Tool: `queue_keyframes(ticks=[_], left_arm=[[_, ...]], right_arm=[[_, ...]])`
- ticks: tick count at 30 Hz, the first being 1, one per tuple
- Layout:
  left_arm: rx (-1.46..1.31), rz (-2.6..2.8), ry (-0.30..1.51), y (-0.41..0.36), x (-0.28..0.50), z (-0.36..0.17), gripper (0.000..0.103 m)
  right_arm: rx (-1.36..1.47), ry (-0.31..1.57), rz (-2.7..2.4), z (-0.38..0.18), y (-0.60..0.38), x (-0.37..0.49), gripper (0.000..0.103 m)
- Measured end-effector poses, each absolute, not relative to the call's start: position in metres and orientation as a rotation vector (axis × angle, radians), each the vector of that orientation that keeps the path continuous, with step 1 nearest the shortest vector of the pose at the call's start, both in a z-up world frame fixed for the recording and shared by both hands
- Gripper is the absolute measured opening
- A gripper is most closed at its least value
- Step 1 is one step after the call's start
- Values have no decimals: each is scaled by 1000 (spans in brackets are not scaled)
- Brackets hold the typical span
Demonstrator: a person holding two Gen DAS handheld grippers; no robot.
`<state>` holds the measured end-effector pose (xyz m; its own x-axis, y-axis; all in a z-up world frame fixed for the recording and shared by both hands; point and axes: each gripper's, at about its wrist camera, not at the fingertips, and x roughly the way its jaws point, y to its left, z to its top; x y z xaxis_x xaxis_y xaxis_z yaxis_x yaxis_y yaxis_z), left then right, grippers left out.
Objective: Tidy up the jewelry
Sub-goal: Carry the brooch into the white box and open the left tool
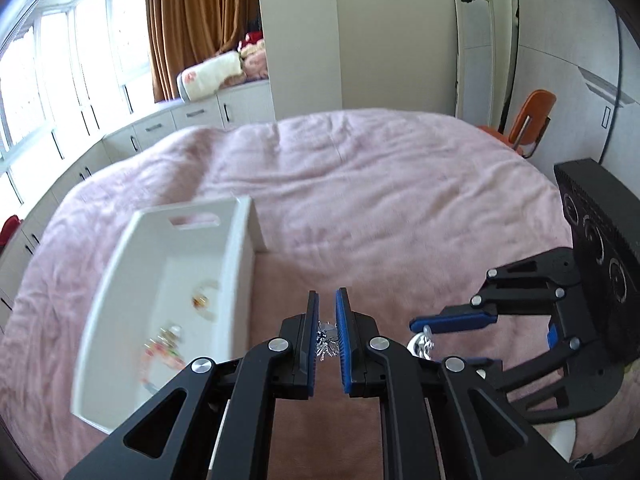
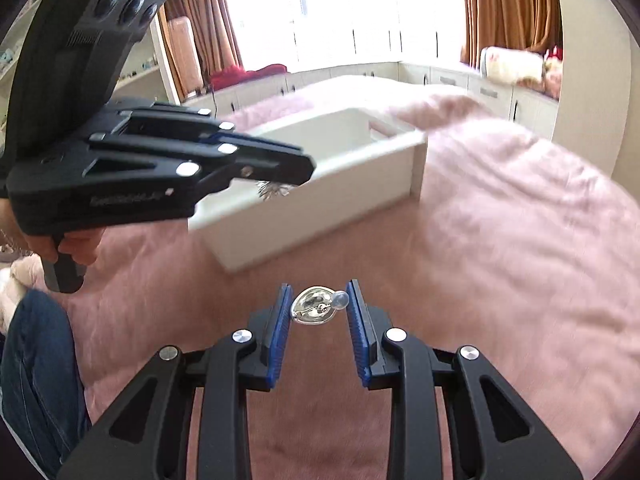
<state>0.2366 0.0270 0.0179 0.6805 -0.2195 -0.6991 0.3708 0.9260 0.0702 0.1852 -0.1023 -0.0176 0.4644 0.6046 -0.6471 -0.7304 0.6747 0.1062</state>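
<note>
My left gripper [image 1: 327, 297] is shut on a small spiky silver ornament [image 1: 326, 340], which shows between its blue pads. From the right wrist view the same left gripper [image 2: 298, 174] hangs in the air with the silver ornament [image 2: 274, 191] dangling under its tips, in front of the white box [image 2: 320, 184]. My right gripper [image 2: 319, 290] is shut on an oval silver brooch [image 2: 314, 311] with a clear bead on its pin. In the left wrist view, the right gripper [image 1: 425, 342] and its brooch [image 1: 420, 347] are at the lower right. The white box [image 1: 120, 280] holds several colourful jewelry pieces [image 1: 164, 346].
Everything lies on a bed with a pink fluffy blanket [image 1: 380, 200]. A person's hand [image 2: 78, 248] grips the left tool's handle, and a leg in jeans [image 2: 36, 380] is at the lower left. An orange chair [image 1: 528, 120] and a mirror [image 1: 476, 48] stand beyond the bed.
</note>
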Motion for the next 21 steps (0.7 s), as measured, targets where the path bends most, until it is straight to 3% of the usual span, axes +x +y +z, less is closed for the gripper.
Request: queue_keyframes(ticks=[13, 21], left_arm=[[168, -121, 707, 120, 245, 72, 14], [52, 15, 758, 189, 264, 53, 14]], right_arm=[[-143, 535, 805, 76, -43, 244, 28], [-74, 578, 740, 62, 4, 304, 28]])
